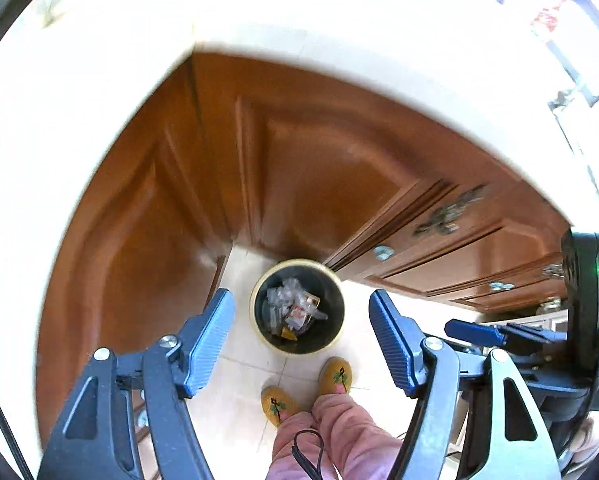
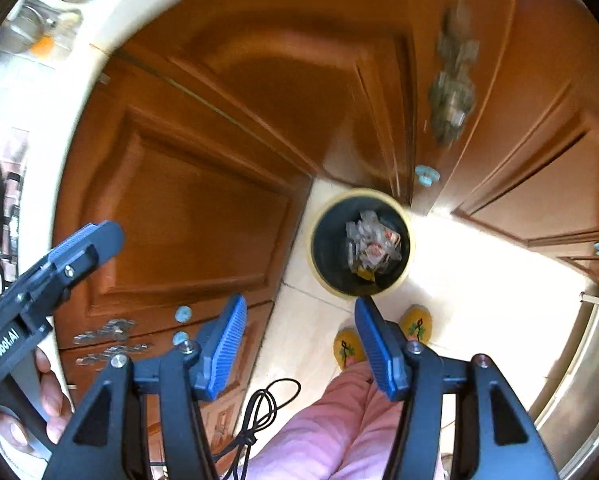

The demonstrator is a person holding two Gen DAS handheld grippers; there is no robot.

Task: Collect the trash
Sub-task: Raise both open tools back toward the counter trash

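Note:
A round trash bin [image 1: 333,276] with a cream rim and dark inside stands on the floor in the cabinet corner. It holds crumpled clear wrappers and paper scraps [image 1: 295,310]. My left gripper [image 1: 301,340] is open and empty, high above the bin. The bin also shows in the right wrist view [image 2: 323,236], with the trash [image 2: 373,242] inside. My right gripper [image 2: 299,346] is open and empty, above and nearer than the bin. The left gripper shows at the left of the right wrist view [image 2: 71,256], and the right gripper at the right of the left wrist view [image 1: 475,332].
Brown wooden cabinet doors [image 1: 315,168] meet in a corner behind the bin, under a white countertop [image 1: 339,48]. The person's yellow slippers [image 1: 335,376] and pink trousers [image 2: 323,428] stand on the pale tiled floor. A black cable [image 2: 263,408] hangs below. A steel appliance [image 2: 583,380] is at right.

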